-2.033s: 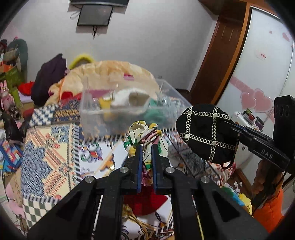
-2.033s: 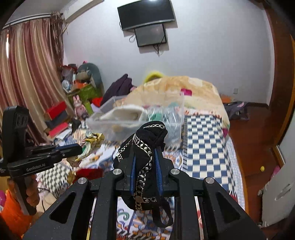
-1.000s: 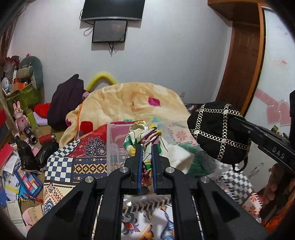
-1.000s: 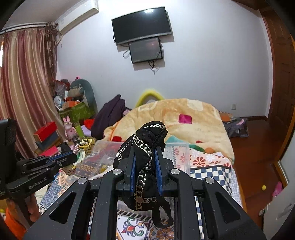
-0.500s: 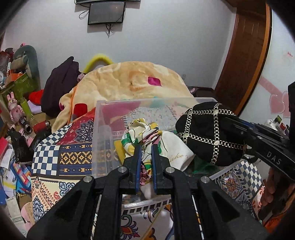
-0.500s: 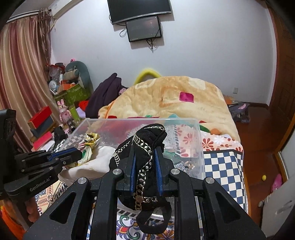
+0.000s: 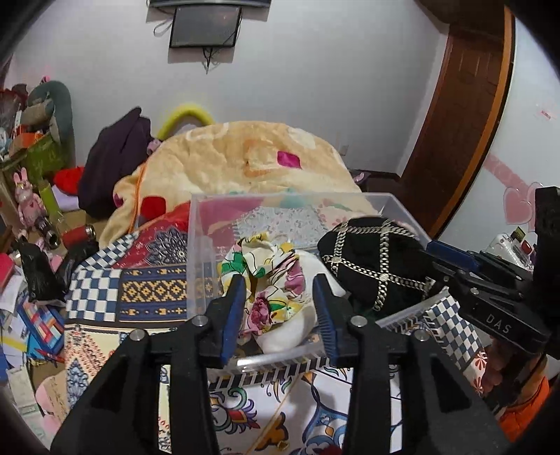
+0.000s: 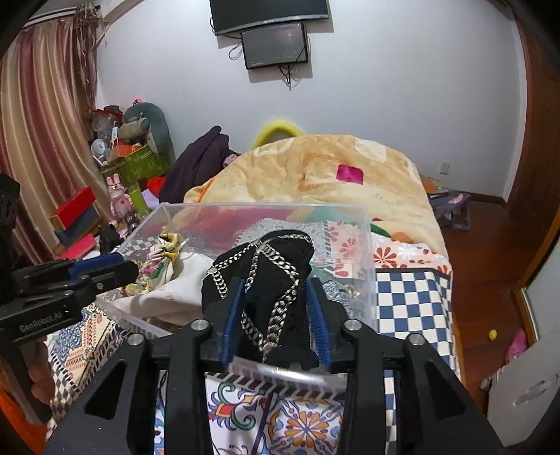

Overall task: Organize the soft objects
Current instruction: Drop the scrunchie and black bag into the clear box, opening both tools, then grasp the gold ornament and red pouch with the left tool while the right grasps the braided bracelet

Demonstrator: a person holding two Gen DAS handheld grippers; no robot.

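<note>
A clear plastic bin (image 7: pixel 196 224) (image 8: pixel 364 245) stands on the patterned bed. My left gripper (image 7: pixel 278 290) is open over the bin's near edge. The floral cloth (image 7: pixel 269 280) lies between its jaws, on a white cloth (image 7: pixel 297 325) in the bin. My right gripper (image 8: pixel 274 301) is open too. The black chain-trimmed hat (image 8: pixel 266 276) sits between its jaws inside the bin, and it also shows in the left wrist view (image 7: pixel 374 259). The left gripper shows at the left of the right wrist view (image 8: pixel 115 266).
A peach blanket (image 7: pixel 245 157) is heaped behind the bin. A dark garment (image 7: pixel 115 157) lies at the bed's head. Toys and boxes (image 8: pixel 119 168) crowd the left side. A wooden door (image 7: pixel 469 105) and floor are on the right. A TV (image 8: pixel 269 14) hangs on the wall.
Both grippers came down over the bin and opened. The floral cloth and the black hat now rest in the bin instead of being held.
</note>
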